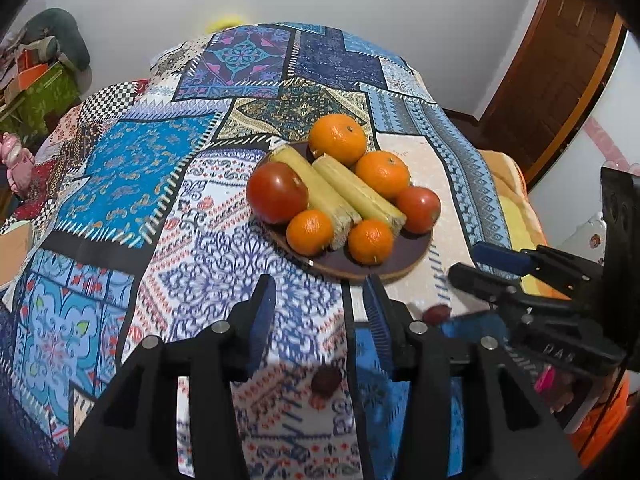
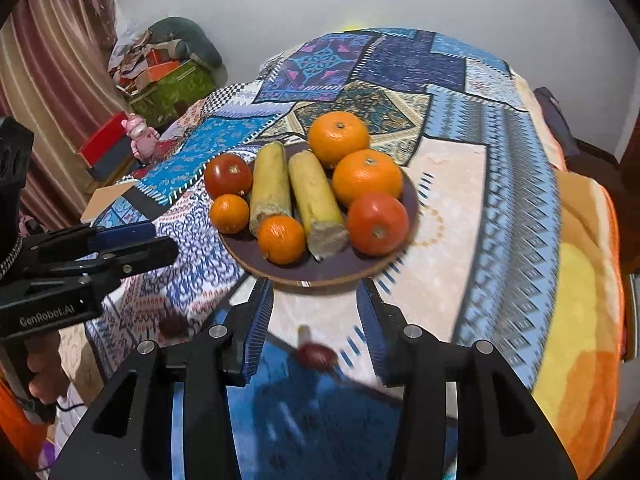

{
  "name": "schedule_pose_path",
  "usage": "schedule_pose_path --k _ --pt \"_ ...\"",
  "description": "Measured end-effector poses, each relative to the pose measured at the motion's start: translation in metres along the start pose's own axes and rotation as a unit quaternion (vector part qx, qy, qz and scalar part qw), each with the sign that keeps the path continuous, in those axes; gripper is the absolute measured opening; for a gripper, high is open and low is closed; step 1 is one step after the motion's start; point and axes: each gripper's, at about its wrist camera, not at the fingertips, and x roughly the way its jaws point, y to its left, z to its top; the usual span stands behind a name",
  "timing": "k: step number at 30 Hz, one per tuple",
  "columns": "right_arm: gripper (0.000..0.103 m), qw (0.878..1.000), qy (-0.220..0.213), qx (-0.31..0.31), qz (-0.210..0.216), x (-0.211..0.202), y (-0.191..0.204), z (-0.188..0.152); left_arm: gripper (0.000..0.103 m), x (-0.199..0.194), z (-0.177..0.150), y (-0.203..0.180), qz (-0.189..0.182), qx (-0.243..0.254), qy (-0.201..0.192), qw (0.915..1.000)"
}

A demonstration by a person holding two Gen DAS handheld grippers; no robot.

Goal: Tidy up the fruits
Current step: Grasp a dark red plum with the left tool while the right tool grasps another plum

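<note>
Left wrist: left gripper jaws apart, empty, above tablecloth; plate of oranges, tomatoes, cane pieces near right edge.
Right wrist: right gripper jaws apart, empty; date lies on cloth between them, before plate.

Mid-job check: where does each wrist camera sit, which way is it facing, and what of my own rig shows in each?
Left wrist: on the left gripper, angled down at the plate of fruit; right gripper shows at right.
Right wrist: on the right gripper, angled down at the plate; left gripper and a hand show at left.
Shared: plate, patchwork cloth, both grippers open and empty.
</note>
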Motion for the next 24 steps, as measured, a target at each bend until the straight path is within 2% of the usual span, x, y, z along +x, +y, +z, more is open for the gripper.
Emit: schedule_pose_path --k 7,17,19,24 --pt "0.04 1.0 0.009 0.011 -0.005 -0.011 -0.005 -0.023 0.045 -0.004 -0.03 -0.005 0.002 0.004 0.021 0.9998" --pt "0.04 0.999 0.04 0.023 -0.008 0.004 -0.008 -0.045 0.044 0.01 -0.054 -0.008 0.001 0.007 0.044 0.999" --pt "0.04 0.999 0.042 0.025 -0.009 0.007 -0.008 -0.045 0.041 0.014 -0.054 -0.006 -0.002 0.003 0.048 0.9989" --pt "0.04 0.999 0.049 0.022 -0.01 0.017 -0.007 -0.044 0.023 0.022 -0.057 -0.004 -0.002 0.0 0.046 0.9989"
